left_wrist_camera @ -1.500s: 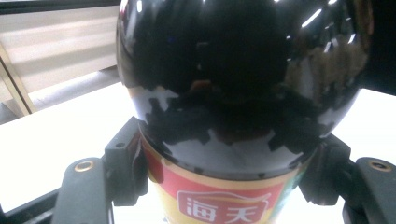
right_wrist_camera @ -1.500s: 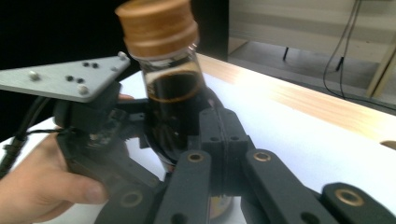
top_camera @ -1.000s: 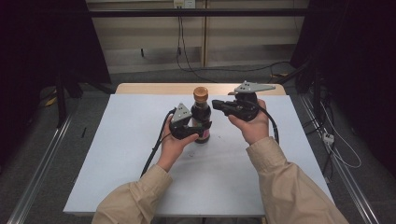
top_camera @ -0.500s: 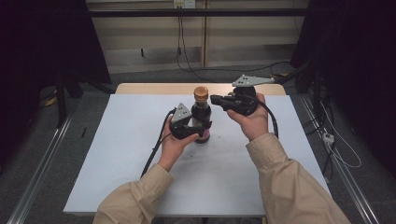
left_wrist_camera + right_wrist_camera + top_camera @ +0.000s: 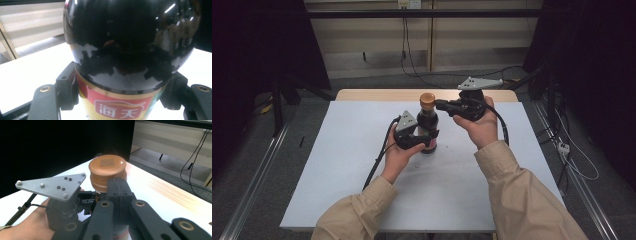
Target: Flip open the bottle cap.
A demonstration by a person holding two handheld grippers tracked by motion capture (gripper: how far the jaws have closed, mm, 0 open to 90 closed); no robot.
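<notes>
step: uncapping | left tool (image 5: pixel 428 138) pinches soy sauce bottle (image 5: pixel 428 125) body | right tool (image 5: pixel 439 104) pressed together beside brown cap (image 5: pixel 427 100) | next: spread, grip cap, twist

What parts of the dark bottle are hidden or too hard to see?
- Bottle label, left gripper view: cut off by the bottom edge.
- Bottle neck, right gripper view: hidden behind the right gripper below the brown cap.
- Label writing, high view: too small, partly covered by the left gripper.
</notes>
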